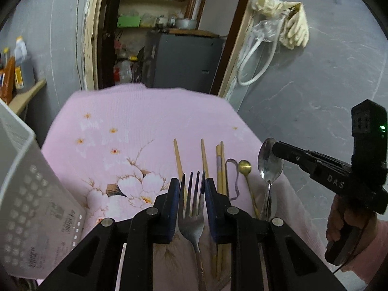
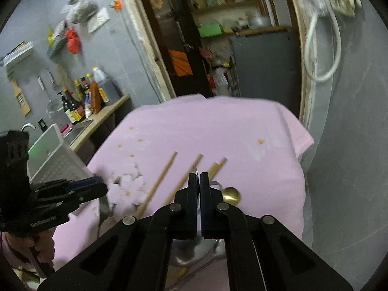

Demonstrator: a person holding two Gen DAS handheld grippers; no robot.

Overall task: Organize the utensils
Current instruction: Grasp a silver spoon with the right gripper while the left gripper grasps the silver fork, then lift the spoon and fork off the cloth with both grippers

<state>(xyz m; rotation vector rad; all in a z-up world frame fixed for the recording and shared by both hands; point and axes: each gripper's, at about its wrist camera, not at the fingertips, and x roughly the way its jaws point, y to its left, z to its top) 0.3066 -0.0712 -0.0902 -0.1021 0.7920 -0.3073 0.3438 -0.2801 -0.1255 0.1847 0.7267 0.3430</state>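
Note:
A steel fork [image 1: 191,218] sits between the fingers of my left gripper [image 1: 192,186], tines forward, over the pink flowered cloth [image 1: 135,126]. The jaws close against its sides. My right gripper [image 1: 275,149] is shut on the bowl of a large steel spoon [image 1: 269,162]; in the right wrist view its jaws [image 2: 199,178] are pressed together with the spoon bowl [image 2: 194,252] under them. Wooden chopsticks [image 1: 178,160] and a small gold spoon [image 1: 245,167] lie on the cloth between the fork and the steel spoon. The gold spoon also shows in the right wrist view [image 2: 231,194].
A white perforated utensil basket [image 1: 31,194] stands at the left of the cloth. A counter with bottles [image 2: 80,97] and a sink lies beyond it. An open doorway with shelves [image 1: 157,24] is behind the table. A grey wall with a hanging hose [image 1: 257,55] is to the right.

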